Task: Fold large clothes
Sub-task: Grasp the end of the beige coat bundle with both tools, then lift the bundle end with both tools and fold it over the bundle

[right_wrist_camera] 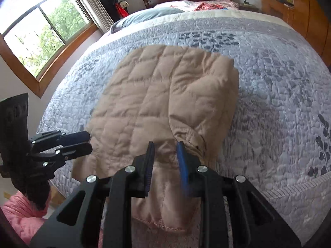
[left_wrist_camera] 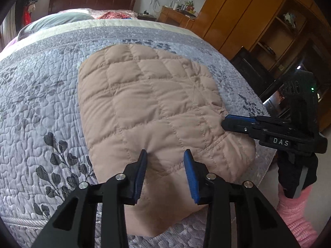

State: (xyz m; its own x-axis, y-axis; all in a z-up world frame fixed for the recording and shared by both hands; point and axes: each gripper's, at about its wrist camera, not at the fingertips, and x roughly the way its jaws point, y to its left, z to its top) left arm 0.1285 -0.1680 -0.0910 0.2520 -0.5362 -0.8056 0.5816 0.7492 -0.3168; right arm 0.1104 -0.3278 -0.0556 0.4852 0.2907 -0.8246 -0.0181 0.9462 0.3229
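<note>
A tan quilted jacket (left_wrist_camera: pixel 144 95) lies folded on the bed, also in the right wrist view (right_wrist_camera: pixel 155 93). My left gripper (left_wrist_camera: pixel 165 153) sits at its near edge with puffy fabric bunched between the blue pads, which press on it. From the right wrist view the left gripper (right_wrist_camera: pixel 91 142) shows at the jacket's left edge, jaws narrow. My right gripper (right_wrist_camera: pixel 165 144) is closed on the fabric beside a gathered sleeve cuff (right_wrist_camera: pixel 192 142). In the left wrist view the right gripper (left_wrist_camera: pixel 224 122) bites the jacket's right edge.
A grey-lilac leaf-print quilt (left_wrist_camera: pixel 41 103) covers the wide bed (right_wrist_camera: pixel 269 82). Pillows and a dark headboard (left_wrist_camera: pixel 93 0) lie at the far end. A wooden wardrobe (left_wrist_camera: pixel 248 10) stands at the right, a window (right_wrist_camera: pixel 41 31) at the left. A pink sleeve (left_wrist_camera: pixel 298 217) shows by the bed's edge.
</note>
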